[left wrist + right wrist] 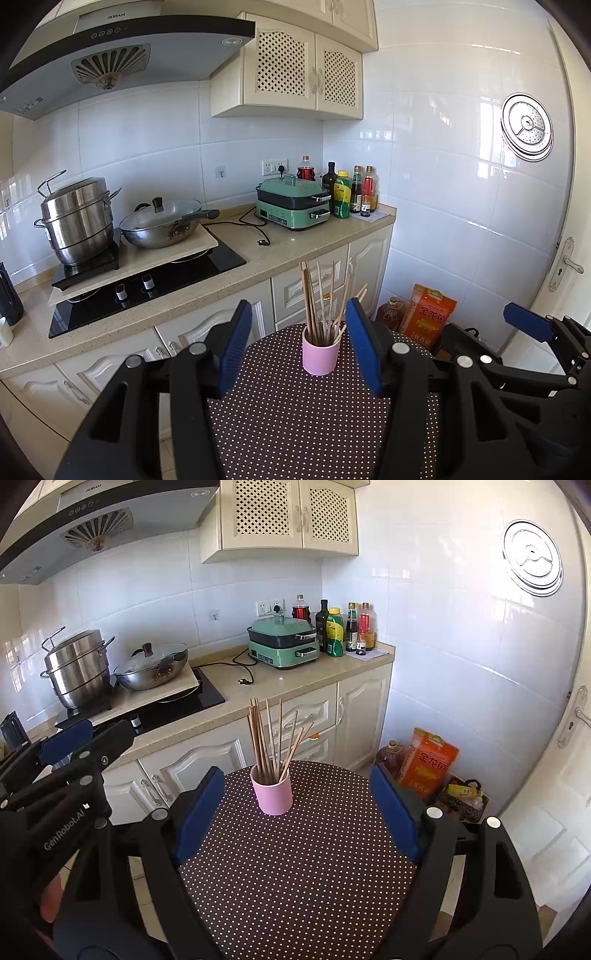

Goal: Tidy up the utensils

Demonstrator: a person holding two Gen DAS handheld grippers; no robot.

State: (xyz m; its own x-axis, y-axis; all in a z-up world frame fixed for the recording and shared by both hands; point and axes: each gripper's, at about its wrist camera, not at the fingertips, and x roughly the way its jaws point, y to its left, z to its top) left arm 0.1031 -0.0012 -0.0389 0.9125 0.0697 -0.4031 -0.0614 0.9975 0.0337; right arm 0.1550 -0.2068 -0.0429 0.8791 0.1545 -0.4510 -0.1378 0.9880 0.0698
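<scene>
A pink cup (pixel 320 353) stands upright near the far edge of a round table with a brown dotted cloth (pixel 295 424). Several wooden chopsticks (pixel 320 302) stand in the cup. My left gripper (pixel 301 343) is open and empty, its blue pads either side of the cup and short of it. In the right wrist view the cup (pixel 272 794) with the chopsticks (pixel 275 738) stands on the table (pixel 295 867), and my right gripper (pixel 295 812) is open and empty, held back from the cup. Each gripper shows at the edge of the other's view.
A kitchen counter (pixel 258 258) runs behind the table with a steel pot (pixel 77 221), a wok (pixel 162 221), a green cooker (pixel 293 203) and bottles (pixel 351 192). An orange bag (pixel 428 314) and an oil bottle sit on the floor at the right. A door (pixel 569 266) is at the far right.
</scene>
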